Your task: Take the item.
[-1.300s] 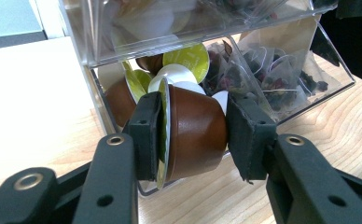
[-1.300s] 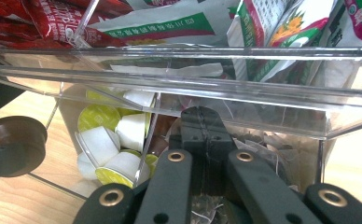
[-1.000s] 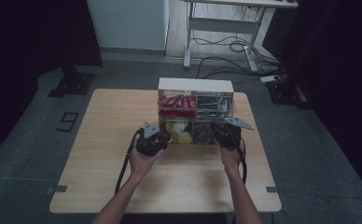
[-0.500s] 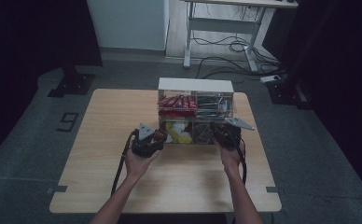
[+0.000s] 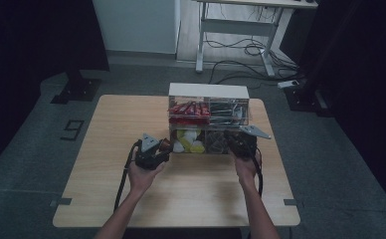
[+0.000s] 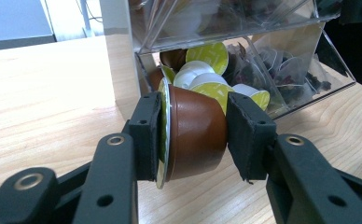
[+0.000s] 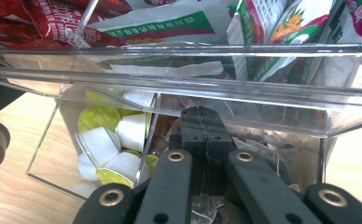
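A clear two-tier organizer box stands at the far middle of the wooden table. My left gripper is shut on a brown coffee capsule with a yellow-green foil lid, held just off the box's lower left bin of capsules. From above, the left gripper and its capsule sit at the box's front left corner. My right gripper has its pads pressed together at the lower right bin of tea bags. I cannot tell whether something thin is between them. Seen from above, the right gripper is at the box's front right.
The upper tier holds red sachets and green-and-white packets. The lower bins tilt outward toward me. White and yellow capsules lie in the left bin. Bare tabletop stretches left of and in front of the box.
My left gripper has drawn slightly left, away from the box, with the capsule still in it. The right gripper has stayed put.
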`<action>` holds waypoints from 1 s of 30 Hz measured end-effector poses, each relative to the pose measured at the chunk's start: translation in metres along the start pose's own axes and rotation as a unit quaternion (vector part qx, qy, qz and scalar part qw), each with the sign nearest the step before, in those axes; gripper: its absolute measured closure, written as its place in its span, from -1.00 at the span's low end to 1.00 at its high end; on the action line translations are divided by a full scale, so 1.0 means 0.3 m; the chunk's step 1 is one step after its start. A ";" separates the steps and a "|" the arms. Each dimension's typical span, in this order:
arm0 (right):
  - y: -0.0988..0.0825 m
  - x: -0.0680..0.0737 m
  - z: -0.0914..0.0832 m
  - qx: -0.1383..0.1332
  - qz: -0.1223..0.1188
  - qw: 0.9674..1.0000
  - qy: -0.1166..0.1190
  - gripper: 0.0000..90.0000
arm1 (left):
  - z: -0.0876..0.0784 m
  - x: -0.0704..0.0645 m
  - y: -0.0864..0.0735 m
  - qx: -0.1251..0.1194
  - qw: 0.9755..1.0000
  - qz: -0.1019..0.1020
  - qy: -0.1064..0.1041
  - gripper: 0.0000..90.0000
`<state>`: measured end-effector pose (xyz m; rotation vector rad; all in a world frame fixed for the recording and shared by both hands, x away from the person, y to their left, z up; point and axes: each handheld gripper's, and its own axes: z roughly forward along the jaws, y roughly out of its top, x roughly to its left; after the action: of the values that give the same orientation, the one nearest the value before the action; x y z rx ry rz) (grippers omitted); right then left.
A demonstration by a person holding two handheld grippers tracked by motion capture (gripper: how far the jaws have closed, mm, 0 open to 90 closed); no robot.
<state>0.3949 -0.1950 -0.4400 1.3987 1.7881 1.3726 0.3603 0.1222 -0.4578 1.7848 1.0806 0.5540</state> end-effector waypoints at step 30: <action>-0.003 0.004 0.002 -0.001 -0.004 1.000 -0.004 0.98 | -0.068 0.073 -0.072 0.011 1.000 -0.014 0.015 0.28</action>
<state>0.3946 -0.1937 -0.4407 1.3925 1.7844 1.3631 0.3470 0.1546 -0.4696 1.7831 1.1356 0.5557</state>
